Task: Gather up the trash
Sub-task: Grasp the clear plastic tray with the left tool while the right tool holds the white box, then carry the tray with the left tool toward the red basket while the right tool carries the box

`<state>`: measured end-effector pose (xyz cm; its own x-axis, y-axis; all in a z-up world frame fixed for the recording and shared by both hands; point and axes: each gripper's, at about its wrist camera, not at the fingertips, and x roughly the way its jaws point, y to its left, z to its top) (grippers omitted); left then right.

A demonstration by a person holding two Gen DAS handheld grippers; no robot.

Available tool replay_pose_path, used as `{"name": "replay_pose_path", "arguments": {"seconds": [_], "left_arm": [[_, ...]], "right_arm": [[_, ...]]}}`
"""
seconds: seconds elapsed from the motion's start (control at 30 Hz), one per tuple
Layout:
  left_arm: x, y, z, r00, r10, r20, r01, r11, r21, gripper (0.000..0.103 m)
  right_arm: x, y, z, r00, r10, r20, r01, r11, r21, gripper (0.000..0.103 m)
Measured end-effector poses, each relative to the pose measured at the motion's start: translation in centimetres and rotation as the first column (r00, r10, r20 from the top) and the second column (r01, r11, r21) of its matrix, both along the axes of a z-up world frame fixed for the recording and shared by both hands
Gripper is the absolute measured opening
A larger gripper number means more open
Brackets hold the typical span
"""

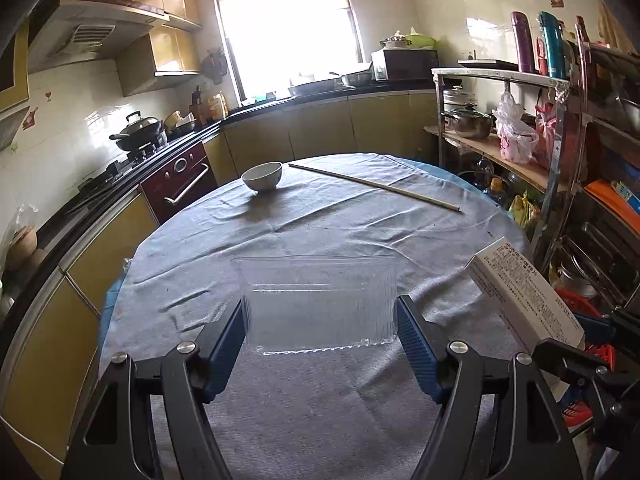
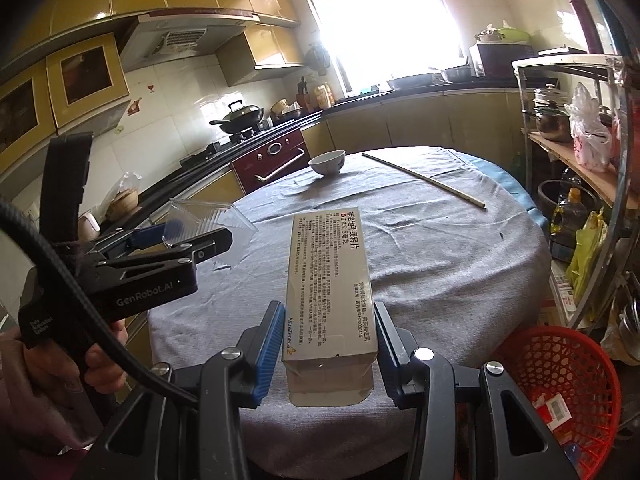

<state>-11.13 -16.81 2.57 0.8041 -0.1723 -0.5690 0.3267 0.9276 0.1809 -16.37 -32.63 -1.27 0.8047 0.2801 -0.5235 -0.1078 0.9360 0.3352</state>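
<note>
Jaws: left clamp clear tray (image 1: 318,300); right clamp box (image 2: 329,280).

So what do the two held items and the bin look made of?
Tray: thin clear plastic, glossy, ribbed walls; the cloth shows through it. Box: printed cardboard, matte, with folded end flaps. Bin: red plastic, it seems, moulded in an open lattice.

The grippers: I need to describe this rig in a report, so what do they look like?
The left gripper and right gripper have black angular linkage arms with silver pivot bolts and ribbed blue finger pads. The left one's side reads "GenRobot.AI", with a black braided cable beside it.
</note>
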Motion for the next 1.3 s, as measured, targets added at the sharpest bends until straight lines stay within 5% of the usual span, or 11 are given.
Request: {"name": "replay_pose_path", "arguments": {"seconds": [1.3], "left_arm": [[-2.9, -9.8, -0.5, 0.984, -0.179, 0.011, 0.177, 0.977, 0.121, 0.075]], "right_arm": [[-5.4, -8.4, -1.4, 0.984, -0.181, 0.002, 0.18, 0.981, 0.075, 0.047]]}}
